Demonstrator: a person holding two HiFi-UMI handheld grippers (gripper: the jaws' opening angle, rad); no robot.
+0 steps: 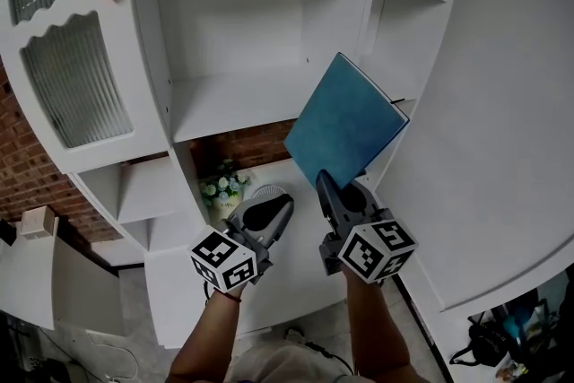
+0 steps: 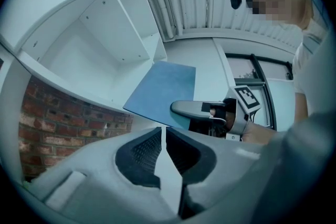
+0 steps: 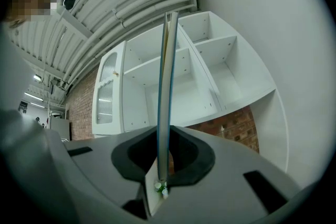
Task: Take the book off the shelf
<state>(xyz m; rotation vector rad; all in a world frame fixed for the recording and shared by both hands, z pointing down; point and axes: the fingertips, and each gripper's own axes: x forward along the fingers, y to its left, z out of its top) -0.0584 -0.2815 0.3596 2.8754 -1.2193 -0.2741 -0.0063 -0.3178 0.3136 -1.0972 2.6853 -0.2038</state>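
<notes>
A thin blue book is out in front of the white shelf unit, tilted, with its lower edge clamped in my right gripper. In the right gripper view the book runs edge-on straight up between the dark pads, and the right gripper is shut on it. The left gripper view shows the book flat-on, with the right gripper holding its lower right corner. My left gripper hangs just left of the right one, its jaws together on nothing.
The shelf compartments behind the book look bare. A ribbed-glass cabinet door is at the left. Below are a brick back wall, a pot of white flowers and a small white fan. A white wall rises at the right.
</notes>
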